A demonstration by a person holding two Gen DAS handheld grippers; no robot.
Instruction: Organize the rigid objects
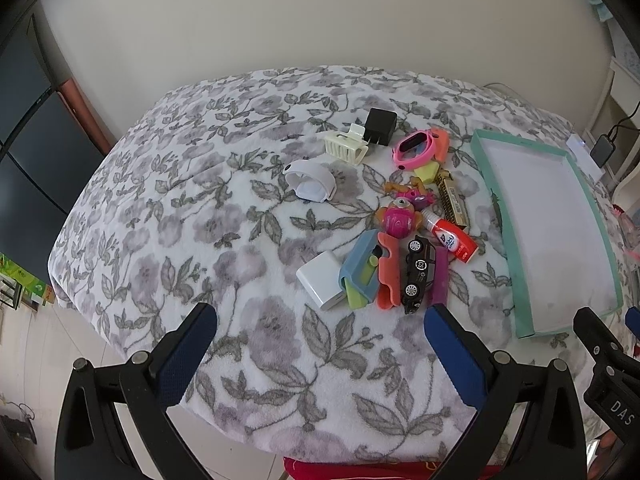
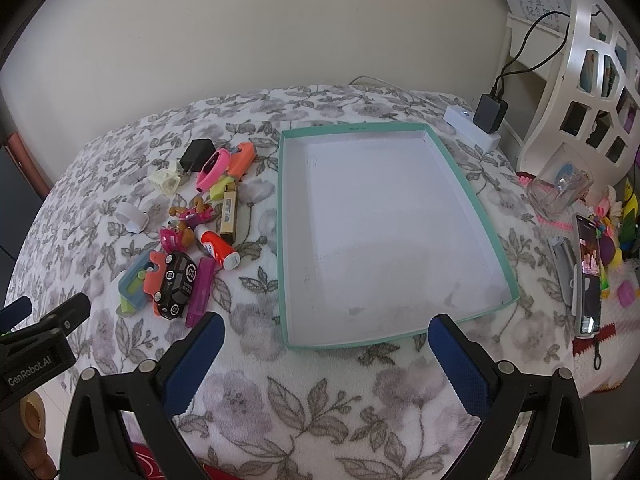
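Left wrist view: looks forward and down from above the near edge of the floral blanket (image 1: 248, 208), centred on the toy pile (image 1: 400, 240).
Right wrist view: same near edge, further right, facing the teal-rimmed tray (image 2: 472, 196).
Shared: pile, tray, blanket's far edge, wall.

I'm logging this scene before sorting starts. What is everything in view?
tray: 1, teal rim, white inside, empty, right of the pile
toy car: 1, black, near end of pile
glue bottle: 1, red and white, lying beside tray
white charger: 1, pile's left edge
black charger: 1, far end
hair clip: 1, cream, beside black charger
pink watch: 1, far end
phone: 1, dark, right of tray
blanket: 1, grey floral, under everything
left gripper: open, empty
right gripper: open, empty
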